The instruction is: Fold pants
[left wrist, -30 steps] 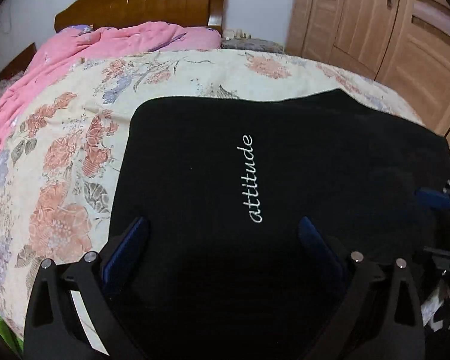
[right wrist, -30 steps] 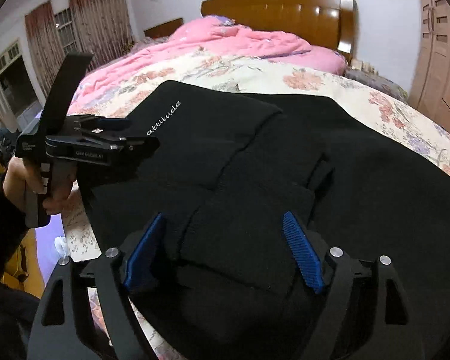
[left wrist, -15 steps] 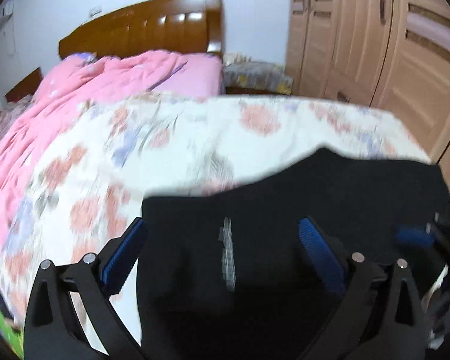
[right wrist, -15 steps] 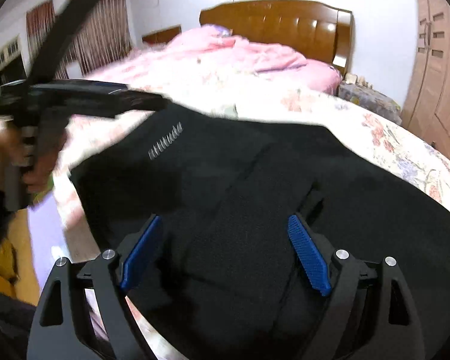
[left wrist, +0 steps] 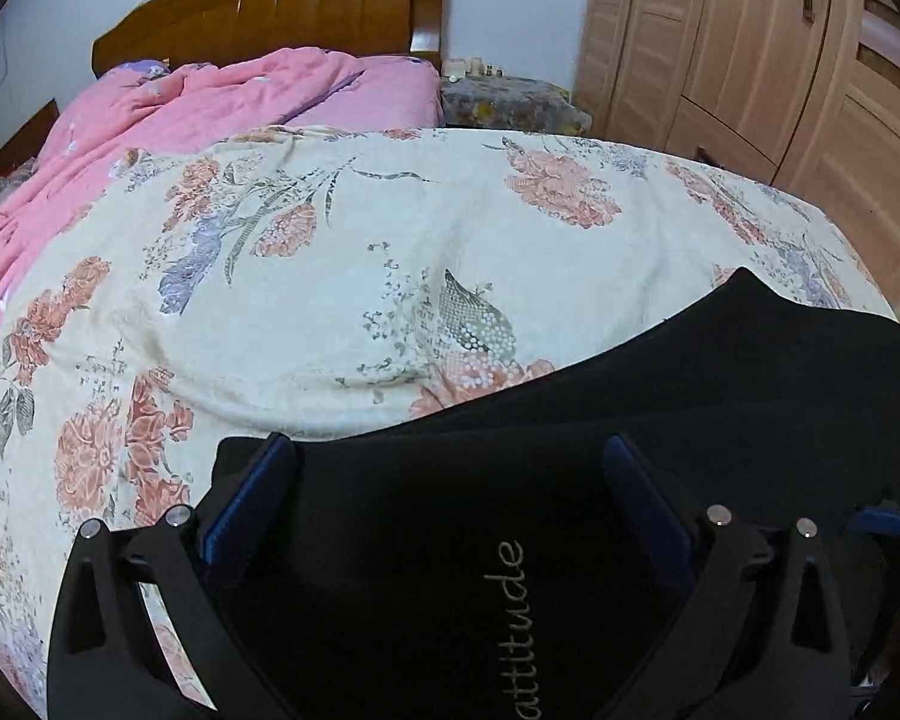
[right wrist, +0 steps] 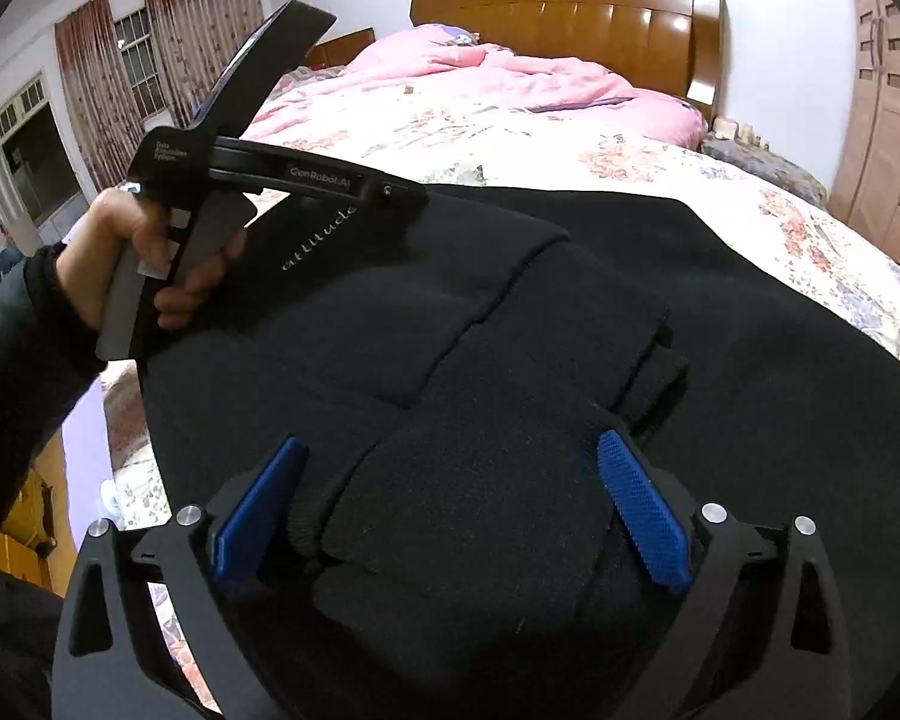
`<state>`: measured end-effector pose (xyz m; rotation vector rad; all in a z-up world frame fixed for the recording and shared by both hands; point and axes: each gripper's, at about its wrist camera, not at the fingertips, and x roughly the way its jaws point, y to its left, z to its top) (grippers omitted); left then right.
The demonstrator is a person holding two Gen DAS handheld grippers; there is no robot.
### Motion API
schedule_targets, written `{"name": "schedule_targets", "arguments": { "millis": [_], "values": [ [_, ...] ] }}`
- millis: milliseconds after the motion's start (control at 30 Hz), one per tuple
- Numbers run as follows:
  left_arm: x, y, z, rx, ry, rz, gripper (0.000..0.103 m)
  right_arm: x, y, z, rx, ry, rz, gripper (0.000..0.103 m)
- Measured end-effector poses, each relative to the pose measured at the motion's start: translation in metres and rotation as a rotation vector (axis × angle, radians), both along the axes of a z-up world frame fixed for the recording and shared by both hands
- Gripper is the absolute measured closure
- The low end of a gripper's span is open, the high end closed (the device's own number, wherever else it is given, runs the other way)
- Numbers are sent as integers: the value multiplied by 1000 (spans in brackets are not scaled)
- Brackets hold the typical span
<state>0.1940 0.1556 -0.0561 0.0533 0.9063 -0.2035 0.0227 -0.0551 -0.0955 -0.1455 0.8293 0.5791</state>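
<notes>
Black pants (right wrist: 570, 312) with white "attitude" lettering (left wrist: 519, 624) lie on the floral bedspread (left wrist: 390, 252) at the near end of the bed. My left gripper (left wrist: 450, 474) is open, its blue pads on either side of the pants' near edge (left wrist: 450, 540); its body shows in the right wrist view (right wrist: 258, 180), held by a hand. My right gripper (right wrist: 450, 480) is open over the folded cuffed leg ends (right wrist: 468, 498). Whether either gripper touches the cloth I cannot tell.
A pink quilt (left wrist: 198, 102) lies bunched toward the wooden headboard (left wrist: 270, 0). A wooden wardrobe (left wrist: 780, 60) stands right of the bed, a covered nightstand (left wrist: 510, 102) beside it. Curtained windows (right wrist: 108, 60) are on the left. The bed's near edge (right wrist: 126, 420) drops off at left.
My left gripper has tilted up and drawn back: the lettering now sits low between its fingers and much more bedspread shows. In the right wrist view the left gripper has risen.
</notes>
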Motion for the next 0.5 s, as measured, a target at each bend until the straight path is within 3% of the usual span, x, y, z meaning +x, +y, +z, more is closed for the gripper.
{"name": "schedule_targets", "arguments": {
  "millis": [100,233,333,400,500],
  "values": [
    [-1,-2,1,16,-6,3,1,-4,2,14,-23,2,-41,8],
    [-2,-4,2,32,-15,6,1,-14,11,43,-7,-95,-7,8],
    [-3,-4,2,33,-17,6,1,-10,24,32,-41,-60,27,8],
    [-3,-4,2,30,-17,6,1,-5,27,7,-99,-5,18,8],
    [-3,-4,2,22,-19,5,1,-13,17,2,-51,-54,21,7]
  ]
}}
